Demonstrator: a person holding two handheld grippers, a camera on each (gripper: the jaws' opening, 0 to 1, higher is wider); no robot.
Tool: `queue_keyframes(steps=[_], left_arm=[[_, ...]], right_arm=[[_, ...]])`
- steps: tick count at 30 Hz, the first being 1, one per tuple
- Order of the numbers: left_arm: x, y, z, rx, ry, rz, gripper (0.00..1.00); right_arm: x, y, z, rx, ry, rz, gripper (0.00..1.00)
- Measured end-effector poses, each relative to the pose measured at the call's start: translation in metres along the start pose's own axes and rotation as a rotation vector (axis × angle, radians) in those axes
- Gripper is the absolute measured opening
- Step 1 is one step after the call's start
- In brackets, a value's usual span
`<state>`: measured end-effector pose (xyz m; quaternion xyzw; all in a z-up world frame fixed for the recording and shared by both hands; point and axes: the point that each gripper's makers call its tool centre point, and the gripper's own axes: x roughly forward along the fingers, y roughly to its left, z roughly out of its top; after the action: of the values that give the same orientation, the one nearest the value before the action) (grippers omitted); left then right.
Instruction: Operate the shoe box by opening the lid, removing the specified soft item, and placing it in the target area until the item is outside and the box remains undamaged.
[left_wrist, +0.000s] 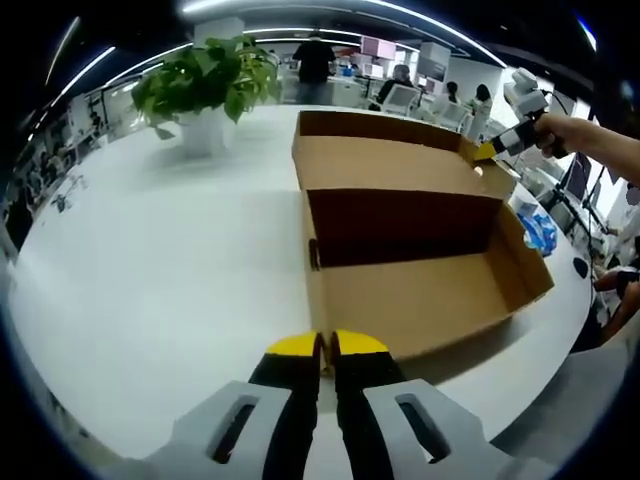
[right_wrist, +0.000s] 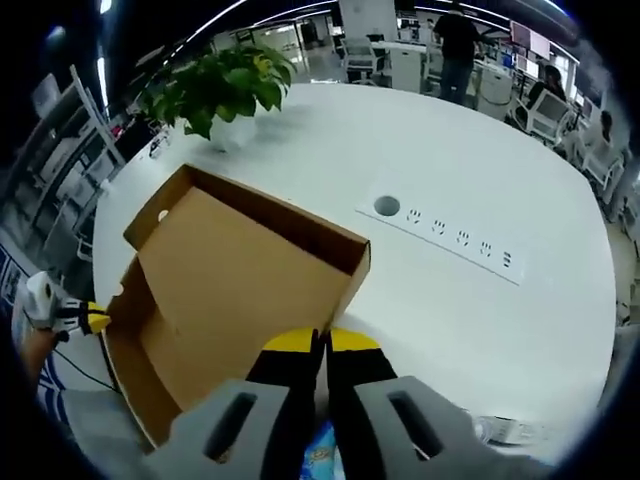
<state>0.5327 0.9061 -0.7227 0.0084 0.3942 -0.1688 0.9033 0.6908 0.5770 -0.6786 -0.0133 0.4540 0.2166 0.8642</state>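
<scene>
An open cardboard shoe box (left_wrist: 420, 290) lies on the white table (left_wrist: 160, 260), its inside bare brown. Its lid (left_wrist: 390, 160) is tipped back behind it. My left gripper (left_wrist: 325, 345) is shut and holds nothing, a short way off the box's near wall. My right gripper (left_wrist: 487, 150) comes in from the right and meets the lid's far right corner. In the right gripper view my right gripper (right_wrist: 322, 340) is shut where the lid's (right_wrist: 240, 270) side wall runs down into its tips. My left gripper (right_wrist: 95, 320) shows at the left edge. A blue soft packet (left_wrist: 540, 230) lies outside the box.
A potted plant (left_wrist: 205, 85) (right_wrist: 225, 90) stands at the table's far end. A socket strip (right_wrist: 450, 235) is set into the tabletop beyond the lid. The blue packet (right_wrist: 320, 455) lies under my right gripper. People and desks fill the background. The table edge curves close on the right.
</scene>
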Motion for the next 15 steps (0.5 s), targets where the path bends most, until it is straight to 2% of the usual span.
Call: queue_keyframes(steps=[6, 15], left_arm=[[0.001, -0.001, 0.001, 0.002, 0.002, -0.001, 0.01], [0.000, 0.000, 0.001, 0.005, 0.000, -0.004, 0.01]], right_arm=[[-0.011, 0.005, 0.009, -0.006, -0.044, 0.001, 0.00], [-0.030, 0.015, 0.011, -0.027, -0.089, 0.004, 0.00]])
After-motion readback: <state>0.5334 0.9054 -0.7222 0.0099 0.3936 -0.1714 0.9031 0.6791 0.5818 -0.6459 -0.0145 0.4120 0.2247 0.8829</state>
